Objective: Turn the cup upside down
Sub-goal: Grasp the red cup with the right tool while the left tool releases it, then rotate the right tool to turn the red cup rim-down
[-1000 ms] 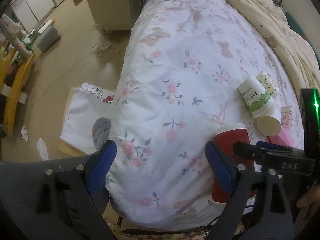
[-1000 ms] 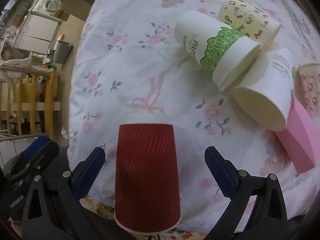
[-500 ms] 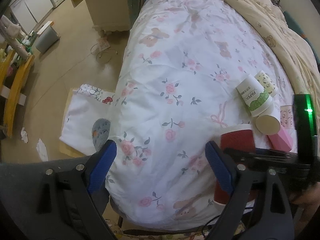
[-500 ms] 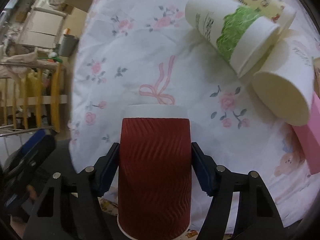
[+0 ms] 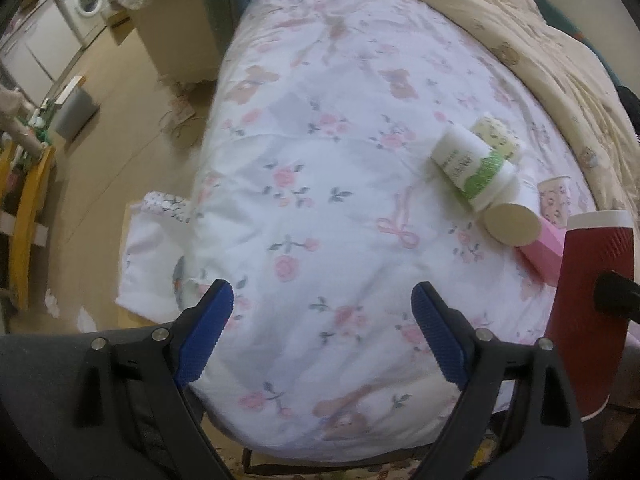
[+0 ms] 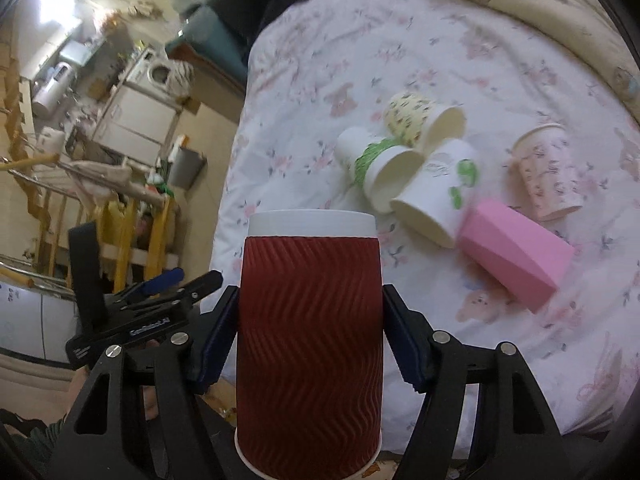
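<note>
From the left wrist, we are looking across the floral bed (image 5: 320,152) with our left hand-held gripper (image 5: 322,332) hanging spread wide and empty over the quilt. The red cup (image 5: 588,304) is standing at the far right edge of the view, now lifted off the bedding it was resting on a second ago. A cluster of paper cups (image 5: 472,168) and a pink block (image 5: 540,248) are lying just beyond it.

From the right wrist, our right hand-held gripper (image 6: 310,332) is pinching the red cup (image 6: 308,340) across its ribbed middle, both pads pressed against the sleeve. A second ago those pads were standing apart on either side; half a second ago they were closing. The white band is pointing away from the camera and the wider rim toward us (which end is the open mouth, we cannot tell). The background has swung from bedding to room, so we are judging the lift under way and the turn-over still ahead.
</note>
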`<state>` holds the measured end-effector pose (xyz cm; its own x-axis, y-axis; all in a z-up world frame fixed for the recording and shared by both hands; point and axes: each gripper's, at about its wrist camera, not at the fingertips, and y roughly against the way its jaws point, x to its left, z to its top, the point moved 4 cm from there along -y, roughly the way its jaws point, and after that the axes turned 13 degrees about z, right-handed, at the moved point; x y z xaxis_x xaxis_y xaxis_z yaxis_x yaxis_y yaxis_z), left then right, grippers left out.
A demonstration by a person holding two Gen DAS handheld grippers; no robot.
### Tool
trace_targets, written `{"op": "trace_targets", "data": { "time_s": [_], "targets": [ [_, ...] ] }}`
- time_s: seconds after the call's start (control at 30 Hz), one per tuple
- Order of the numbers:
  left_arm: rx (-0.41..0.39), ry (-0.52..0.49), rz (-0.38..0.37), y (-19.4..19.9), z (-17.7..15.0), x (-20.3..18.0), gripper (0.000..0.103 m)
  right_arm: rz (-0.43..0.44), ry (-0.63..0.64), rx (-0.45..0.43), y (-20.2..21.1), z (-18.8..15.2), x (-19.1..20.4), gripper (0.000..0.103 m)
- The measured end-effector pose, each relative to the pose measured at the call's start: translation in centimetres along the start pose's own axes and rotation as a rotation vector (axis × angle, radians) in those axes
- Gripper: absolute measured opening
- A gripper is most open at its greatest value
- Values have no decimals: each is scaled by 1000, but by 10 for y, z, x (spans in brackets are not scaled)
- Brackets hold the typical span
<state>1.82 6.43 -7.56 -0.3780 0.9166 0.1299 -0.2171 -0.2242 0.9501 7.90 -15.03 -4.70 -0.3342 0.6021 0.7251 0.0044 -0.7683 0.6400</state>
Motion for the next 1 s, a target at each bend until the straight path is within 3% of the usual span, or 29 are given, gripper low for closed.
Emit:
{"op": "trace_targets", "data": {
  "time_s": [0.27,0.5,0.7,0.9,1.0],
  "targets": [
    [-16,-51,-60,2,-2,-24,89,14,-36,-127,14,-19,-36,71],
    [-17,-95,-102,3,-4,-43,89,13,-59,-146,15,-13,-41,71],
    [-56,-157,-237,23,-10,-62,89,-2,-48,-150,14,-12,-40,71],
    [-107,-329,-397,54,-29,-100,89,-31,-11,-136,7,-11,-36,71],
    [-94,-382,-421,57,-38,-113,90,-34,22,-132,5,-13,-29,71]
  ]
}}
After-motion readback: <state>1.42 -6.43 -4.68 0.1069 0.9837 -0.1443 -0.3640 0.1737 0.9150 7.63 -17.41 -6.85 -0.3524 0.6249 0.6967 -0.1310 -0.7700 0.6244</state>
